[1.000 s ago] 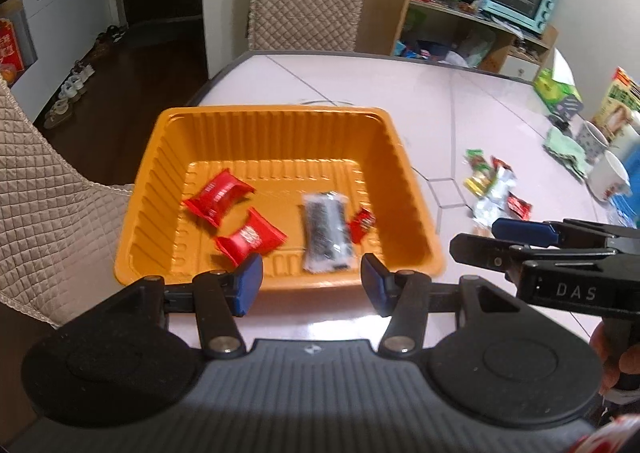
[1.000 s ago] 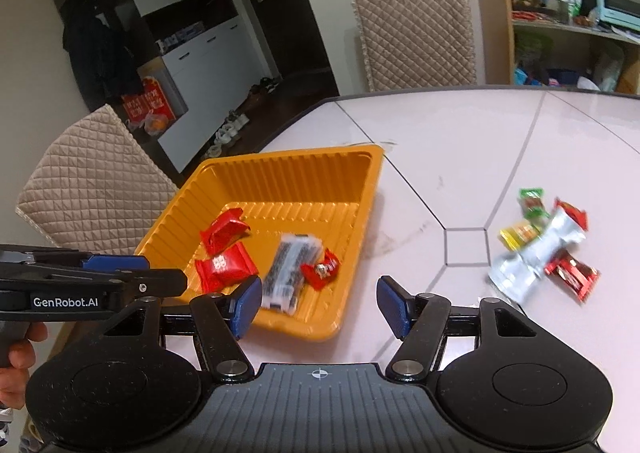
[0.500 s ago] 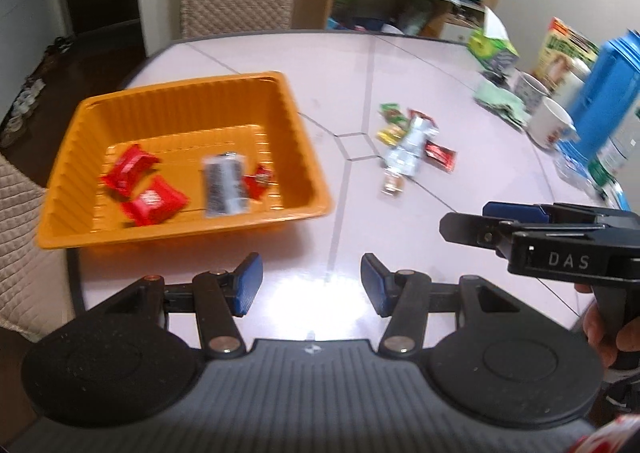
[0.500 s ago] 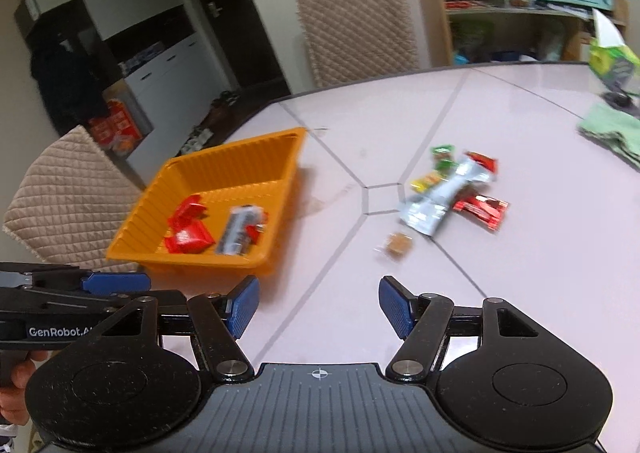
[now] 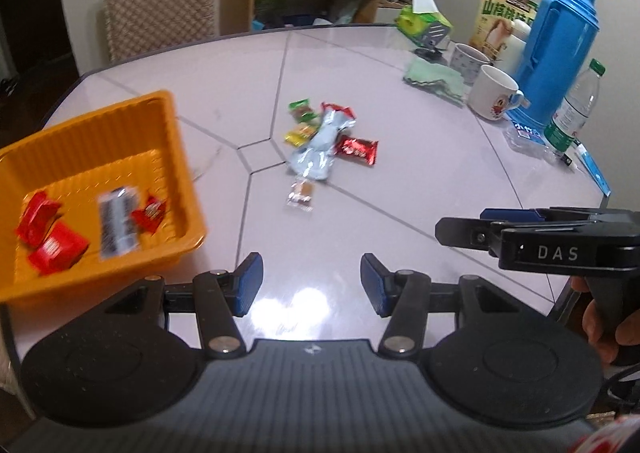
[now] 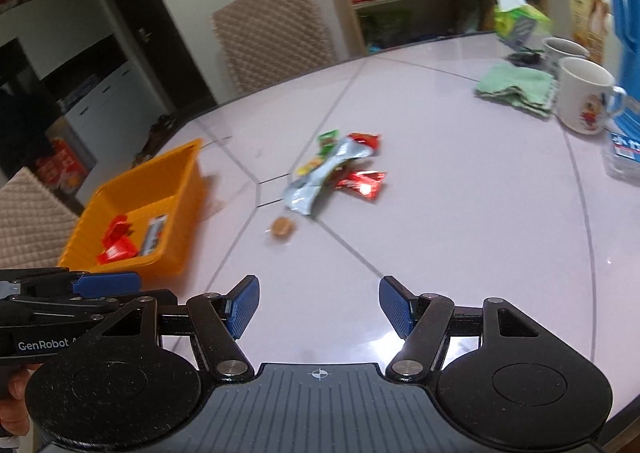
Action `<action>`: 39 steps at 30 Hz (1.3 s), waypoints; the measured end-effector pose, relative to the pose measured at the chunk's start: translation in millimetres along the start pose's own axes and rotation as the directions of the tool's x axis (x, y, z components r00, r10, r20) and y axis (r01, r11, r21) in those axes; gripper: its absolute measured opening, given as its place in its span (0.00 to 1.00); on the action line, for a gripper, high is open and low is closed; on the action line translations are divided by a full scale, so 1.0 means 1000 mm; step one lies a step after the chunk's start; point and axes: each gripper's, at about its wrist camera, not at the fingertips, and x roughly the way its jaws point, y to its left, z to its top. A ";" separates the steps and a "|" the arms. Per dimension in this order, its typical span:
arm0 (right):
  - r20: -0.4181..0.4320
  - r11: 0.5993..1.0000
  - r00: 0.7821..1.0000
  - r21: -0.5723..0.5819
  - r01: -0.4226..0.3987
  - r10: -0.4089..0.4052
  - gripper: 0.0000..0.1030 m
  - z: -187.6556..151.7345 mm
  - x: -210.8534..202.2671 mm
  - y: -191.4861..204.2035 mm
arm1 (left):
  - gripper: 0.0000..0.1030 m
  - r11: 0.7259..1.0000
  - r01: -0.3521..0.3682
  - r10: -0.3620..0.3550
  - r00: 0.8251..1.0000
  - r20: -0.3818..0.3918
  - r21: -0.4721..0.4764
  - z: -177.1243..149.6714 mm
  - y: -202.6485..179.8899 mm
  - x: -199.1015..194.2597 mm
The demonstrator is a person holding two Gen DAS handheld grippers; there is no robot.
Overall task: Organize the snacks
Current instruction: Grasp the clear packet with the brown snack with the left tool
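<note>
An orange tray (image 5: pixel 168 141) (image 6: pixel 176 177) sits at the table's left and holds red packets (image 5: pixel 56 249) and a silver-black bar (image 5: pixel 118 223). A pile of loose snacks lies at the table's middle: a silver pouch (image 5: pixel 318 147) (image 6: pixel 320 177), a red wrapper (image 5: pixel 357 149) (image 6: pixel 360 183), green and yellow packets (image 5: pixel 302 113), and a small clear-wrapped biscuit (image 5: pixel 301 195) (image 6: pixel 282 229). My left gripper (image 5: pixel 311 283) is open and empty, above the table's near edge. My right gripper (image 6: pixel 319 307) is open and empty, to its right.
At the far right stand a blue thermos (image 5: pixel 556 49), two mugs (image 5: pixel 492 93), a water bottle (image 5: pixel 576 109), a green cloth (image 5: pixel 436 79), a tissue box (image 5: pixel 424 23) and a cereal box (image 5: pixel 504 19). A quilted chair (image 5: pixel 160 1) stands behind the table.
Both grippers have swung right, away from the tray and toward the loose snack pile. Both stay open and empty.
</note>
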 end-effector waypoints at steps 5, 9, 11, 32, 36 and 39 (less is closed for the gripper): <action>0.008 0.999 1.000 0.035 0.026 -0.026 0.65 0.004 0.002 -0.018 | 0.49 1.000 -0.003 0.003 1.000 -0.009 0.023 0.013 -0.009 0.020; 0.006 0.998 0.999 0.053 0.041 -0.042 0.65 0.009 0.008 -0.028 | 0.48 0.999 -0.007 0.008 1.000 -0.014 0.038 0.023 -0.011 0.037; 0.005 0.997 0.999 0.061 0.046 -0.046 0.65 0.012 0.012 -0.033 | 0.48 0.999 -0.008 0.009 1.000 -0.016 0.043 0.029 -0.011 0.045; -0.035 0.990 0.996 0.117 0.080 -0.076 0.64 0.038 0.054 -0.065 | 0.35 0.997 -0.045 0.051 0.993 -0.107 0.056 0.061 -0.003 0.134; -0.043 0.988 0.996 0.128 0.083 -0.078 0.65 0.039 0.058 -0.069 | 0.30 0.997 -0.048 0.055 0.991 -0.125 0.063 0.061 -0.002 0.143; -0.046 0.987 0.996 0.132 0.087 -0.082 0.64 0.040 0.061 -0.071 | 0.25 0.996 -0.054 0.063 0.989 -0.130 0.073 0.060 -0.002 0.147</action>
